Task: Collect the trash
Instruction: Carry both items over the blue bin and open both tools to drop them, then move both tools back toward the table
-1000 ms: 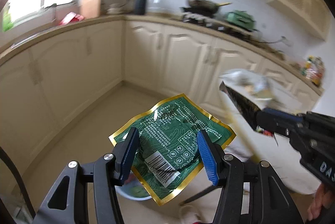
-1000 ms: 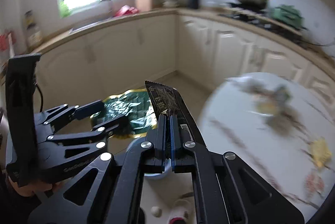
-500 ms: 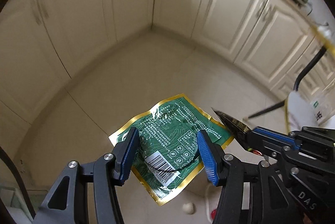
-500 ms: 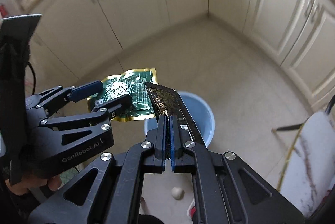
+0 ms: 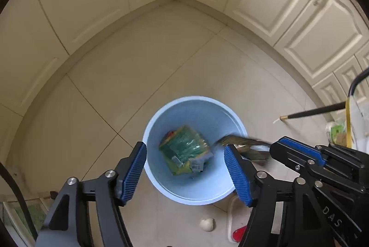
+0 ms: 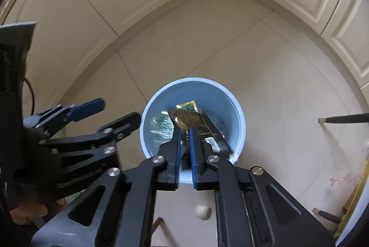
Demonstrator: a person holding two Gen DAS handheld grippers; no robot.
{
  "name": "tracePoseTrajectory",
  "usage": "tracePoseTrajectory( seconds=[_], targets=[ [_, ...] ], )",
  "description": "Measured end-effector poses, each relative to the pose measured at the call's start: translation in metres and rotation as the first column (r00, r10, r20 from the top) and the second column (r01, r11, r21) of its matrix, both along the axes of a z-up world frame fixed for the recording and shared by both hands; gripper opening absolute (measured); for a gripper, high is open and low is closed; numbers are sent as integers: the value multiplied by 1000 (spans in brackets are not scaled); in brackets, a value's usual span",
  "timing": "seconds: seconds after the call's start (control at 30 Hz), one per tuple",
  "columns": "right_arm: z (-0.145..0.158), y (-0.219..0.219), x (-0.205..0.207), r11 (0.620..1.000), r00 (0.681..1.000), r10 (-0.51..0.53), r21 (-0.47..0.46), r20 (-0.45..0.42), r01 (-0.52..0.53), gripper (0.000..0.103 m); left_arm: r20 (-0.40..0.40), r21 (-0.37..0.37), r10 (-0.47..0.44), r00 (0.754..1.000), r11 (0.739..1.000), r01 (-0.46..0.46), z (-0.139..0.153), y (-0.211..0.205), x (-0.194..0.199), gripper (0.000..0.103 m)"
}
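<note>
- Since the earlier frame the green packet [image 5: 184, 150] had left my left gripper [image 5: 185, 172] and lay inside the blue bin [image 5: 161, 187]; its jaws were opening, nothing between them.
- My right gripper [image 6: 185, 143] was opening too; the dark wrapper [image 6: 191, 118] was between its pads, slipping free.
- That wrapper hung directly above the bin, long axis pointing down into it.

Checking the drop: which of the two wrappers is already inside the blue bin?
The green, gold-edged wrapper, lying loose in the blue bin; the dark wrapper hangs at the right gripper.
</note>
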State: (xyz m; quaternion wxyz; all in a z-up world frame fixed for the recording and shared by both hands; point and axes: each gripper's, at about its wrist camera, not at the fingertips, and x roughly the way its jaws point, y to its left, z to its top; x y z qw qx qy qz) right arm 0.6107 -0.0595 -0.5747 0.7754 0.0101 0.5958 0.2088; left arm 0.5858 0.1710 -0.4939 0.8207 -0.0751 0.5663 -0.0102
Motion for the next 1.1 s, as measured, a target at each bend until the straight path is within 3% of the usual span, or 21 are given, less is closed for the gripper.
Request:
tracePoseTrajectory(
  seconds=[0.23,0.33,0.5,0.6,0.7,0.8,0.93,1.03,1.1],
  targets=[
    [34,6,-10,1000,998,-5,16,64,4,29,116,46,49,992,997,-54,54,-6,-29,71],
    [73,7,-26,999,992,-15,30,126,11,43,208,79,84,974,992,-103,98,-5,-52,75],
    [164,6,-71,999,955,-31,44,294,19,69,381,73,150,912,979,-191,180,-2,-101,85],
    [219,4,-102,998,915,-42,53,401,22,89,491,91,158,857,969,-231,232,-12,-138,90],
    [266,0,-132,997,868,-58,67,494,29,93,576,91,151,803,965,-246,274,-34,-174,95],
    [318,-11,-171,996,798,-88,78,596,51,103,654,78,128,745,969,-235,309,-68,-211,96],
    [368,-28,-216,993,708,-121,81,696,90,103,743,74,89,663,974,-215,345,-121,-268,98],
    [408,-49,-255,987,619,-150,84,771,135,103,813,89,47,581,975,-202,367,-159,-312,100],
    [430,-58,-281,983,574,-167,88,802,162,103,843,100,22,538,975,-196,373,-182,-345,102]
  ],
)
